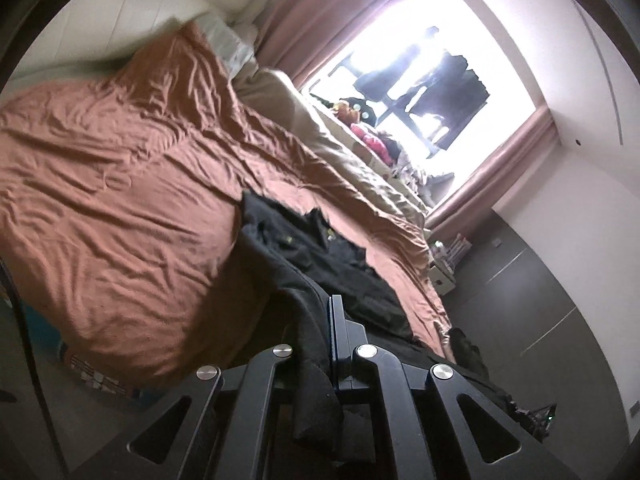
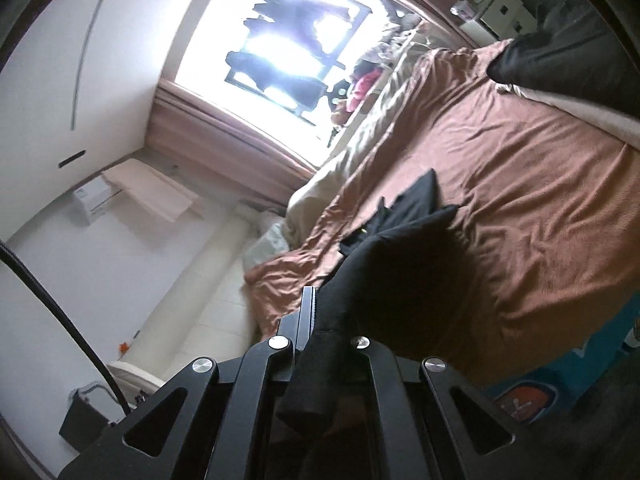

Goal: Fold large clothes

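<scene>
Garment: black clothing [image 1: 340,256] is draping across the rust-brown bedspread [image 1: 120,168], one end trailing up into each gripper
Left gripper [image 1: 326,320]: jaws are pinching tight on a dark fold of the black clothing, cloth spilling back over the linkage
Right gripper [image 2: 316,312]: jaws are clamping shut on another edge of the black clothing [image 2: 400,248], fabric hanging between the fingers
Beyond: cream duvet [image 1: 340,140] is lying along the far side, bright window [image 1: 420,60] glaring behind pink curtains [image 1: 320,12]

Rumpled rust-brown bed [image 1: 132,184] below a glaring window [image 1: 432,80] with pink curtains [image 1: 320,20], white walls [image 2: 48,60]
</scene>
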